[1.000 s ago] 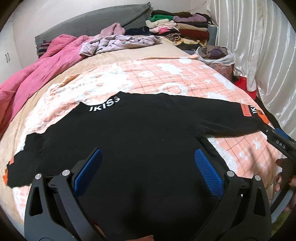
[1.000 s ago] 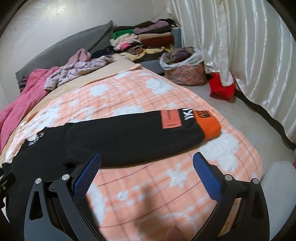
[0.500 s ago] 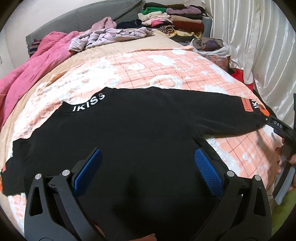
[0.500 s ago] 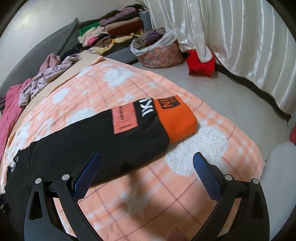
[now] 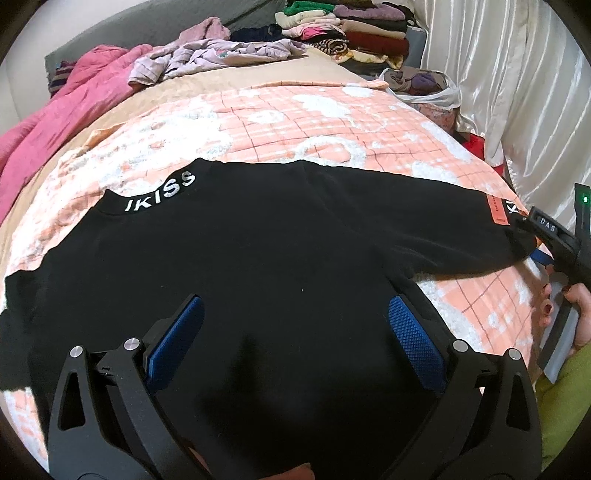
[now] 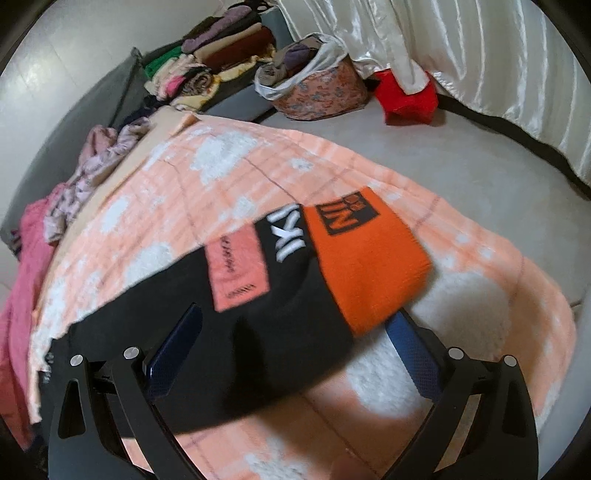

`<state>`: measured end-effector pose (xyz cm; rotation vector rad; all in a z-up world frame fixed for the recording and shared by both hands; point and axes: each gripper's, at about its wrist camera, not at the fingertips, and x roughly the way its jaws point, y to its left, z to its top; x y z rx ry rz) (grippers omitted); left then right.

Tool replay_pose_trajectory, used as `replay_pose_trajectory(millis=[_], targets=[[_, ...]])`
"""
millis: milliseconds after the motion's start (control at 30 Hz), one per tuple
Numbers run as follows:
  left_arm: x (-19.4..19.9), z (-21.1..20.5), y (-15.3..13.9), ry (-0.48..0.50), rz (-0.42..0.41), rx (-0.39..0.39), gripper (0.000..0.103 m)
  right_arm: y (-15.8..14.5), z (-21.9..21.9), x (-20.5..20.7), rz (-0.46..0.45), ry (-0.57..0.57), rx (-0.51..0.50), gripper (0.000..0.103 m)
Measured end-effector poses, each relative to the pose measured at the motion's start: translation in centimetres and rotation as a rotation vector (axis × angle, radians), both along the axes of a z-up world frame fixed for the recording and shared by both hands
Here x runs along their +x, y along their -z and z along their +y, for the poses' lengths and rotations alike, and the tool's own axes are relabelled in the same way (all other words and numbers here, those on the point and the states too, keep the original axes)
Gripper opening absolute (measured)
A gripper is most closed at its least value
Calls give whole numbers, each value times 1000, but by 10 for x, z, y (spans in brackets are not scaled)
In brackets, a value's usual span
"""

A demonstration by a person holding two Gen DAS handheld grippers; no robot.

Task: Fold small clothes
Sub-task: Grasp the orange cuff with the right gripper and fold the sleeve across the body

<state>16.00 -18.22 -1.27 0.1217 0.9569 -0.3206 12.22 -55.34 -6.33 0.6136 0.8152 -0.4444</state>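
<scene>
A black sweatshirt (image 5: 258, 266) with white "IKISS" on the collar lies spread flat on the peach checked blanket (image 5: 295, 125). My left gripper (image 5: 293, 328) is open above its lower body. Its right sleeve, with a pink patch and an orange cuff (image 6: 365, 262), reaches to the right. My right gripper (image 6: 295, 336) is open with the sleeve end between its fingers; the orange cuff overlaps the right finger (image 6: 410, 350). The right gripper also shows in the left wrist view (image 5: 543, 240) at the sleeve end.
Pink bedding (image 5: 62, 122) and a lilac garment (image 5: 214, 55) lie at the far side of the bed. A stack of folded clothes (image 5: 351, 26) stands behind. A floral basket (image 6: 321, 88) and a red item (image 6: 406, 96) sit on the floor by the curtain (image 6: 480, 55).
My right gripper has moved forward onto the sleeve end, so the cuff now lies between its fingers. My left gripper has shifted slightly over the sweatshirt body.
</scene>
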Motion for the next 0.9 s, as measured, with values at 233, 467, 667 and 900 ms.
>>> replay_pose_trajectory(millis=[233, 467, 667, 900], targets=[[2, -3, 8, 20, 33, -33, 94, -5, 4, 2, -68, -79, 27, 17], [3, -2, 16, 31, 53, -48, 94, -40, 26, -8, -186, -176, -39, 14], [5, 7, 15, 23, 49, -65, 94, -78, 61, -3, -254, -292, -72, 13], [8, 27, 8, -6, 41, -94, 94, -114, 111, 10, -311, -435, -95, 13]])
